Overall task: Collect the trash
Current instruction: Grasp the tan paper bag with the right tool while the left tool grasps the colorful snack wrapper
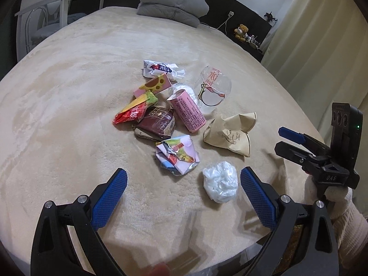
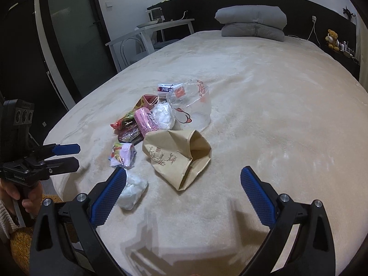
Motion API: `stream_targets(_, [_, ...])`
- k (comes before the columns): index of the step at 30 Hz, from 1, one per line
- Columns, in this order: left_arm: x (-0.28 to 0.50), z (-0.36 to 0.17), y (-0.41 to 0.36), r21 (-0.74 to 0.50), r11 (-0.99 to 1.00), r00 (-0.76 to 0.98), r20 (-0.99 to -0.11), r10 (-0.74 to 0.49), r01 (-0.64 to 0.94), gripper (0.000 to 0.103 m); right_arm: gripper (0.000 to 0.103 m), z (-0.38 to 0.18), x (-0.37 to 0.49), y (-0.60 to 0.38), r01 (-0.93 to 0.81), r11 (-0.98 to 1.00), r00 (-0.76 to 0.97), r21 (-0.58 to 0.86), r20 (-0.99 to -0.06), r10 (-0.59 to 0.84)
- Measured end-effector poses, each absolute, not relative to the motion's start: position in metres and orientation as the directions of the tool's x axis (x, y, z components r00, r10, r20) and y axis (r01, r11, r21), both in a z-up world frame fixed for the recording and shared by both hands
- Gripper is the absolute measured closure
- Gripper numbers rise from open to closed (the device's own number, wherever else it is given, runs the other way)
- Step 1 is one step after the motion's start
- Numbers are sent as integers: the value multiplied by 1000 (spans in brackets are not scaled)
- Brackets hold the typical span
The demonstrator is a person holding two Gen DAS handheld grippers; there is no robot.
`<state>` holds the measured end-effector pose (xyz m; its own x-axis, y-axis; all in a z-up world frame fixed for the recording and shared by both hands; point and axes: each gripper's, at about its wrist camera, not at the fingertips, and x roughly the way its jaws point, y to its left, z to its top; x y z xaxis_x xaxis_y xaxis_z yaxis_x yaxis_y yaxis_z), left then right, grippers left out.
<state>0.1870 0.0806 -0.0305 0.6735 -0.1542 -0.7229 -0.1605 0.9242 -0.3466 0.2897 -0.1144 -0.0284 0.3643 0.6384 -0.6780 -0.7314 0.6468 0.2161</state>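
Observation:
A heap of trash lies on the beige bed cover point(image 1: 69, 96): a brown paper bag point(image 1: 230, 133) point(image 2: 179, 156), a white crumpled plastic wad point(image 1: 220, 184) point(image 2: 132, 192), a colourful foil wrapper point(image 1: 177, 156) point(image 2: 122, 155), a pink carton point(image 1: 187, 111) point(image 2: 147, 120), a dark red packet point(image 1: 156, 124), a red-yellow snack bag point(image 1: 135, 111) and a clear plastic cup point(image 1: 212, 87) point(image 2: 193, 105). My left gripper point(image 1: 184, 179) is open just short of the foil wrapper and wad. My right gripper point(image 2: 184, 179) is open, facing the paper bag, its left finger beside the wad.
The right gripper point(image 1: 292, 142) shows at the right of the left wrist view, and the left gripper point(image 2: 66, 154) with a hand point(image 2: 23, 195) at the left of the right wrist view. Folded grey bedding point(image 2: 251, 24) lies at the headboard. A white chair point(image 2: 147, 39) stands beside the bed.

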Motion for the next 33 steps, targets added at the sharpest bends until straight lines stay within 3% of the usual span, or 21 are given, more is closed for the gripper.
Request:
stream_targets(13, [248,-63,83,-321,917,551,-821,-146,-236,8,9,-58,334,-87,-754,600,265,269,-711,652])
stream_targets(15, [253,-65,81,-304,920,539,-832,-131,-246,8,22,-62,339,-83,-756,589,238,285,-718,653])
stream_targets(17, [256,-67,78,-282,924,527,-843,-110,-259,8,26,-66,344,-80,-758,585,222,289,-728,648])
stream_targets(20, [260,-70,72,-226,936,501,-863,-64,-269,25,35,-69,347,-79,-760,566,192,320,-722,665])
stream_targets(21, [262,-70,71,-213,939,497,-866,-54,-269,30,45,-68,347,-79,-760,562,188,326,-717,671])
stream_targets(24, [265,-73,66,-171,950,489,-872,-22,-262,46,62,-63,345,-80,-762,568,208,312,-713,670])
stream_targets(25, [266,-73,65,-161,952,489,-872,-13,-261,49,63,-61,344,-81,-763,567,212,311,-709,673])
stream_targets(33, [261,-66,64,-158,956,526,-851,-4,-249,51,71,-54,339,-88,-775,556,220,300,-696,683])
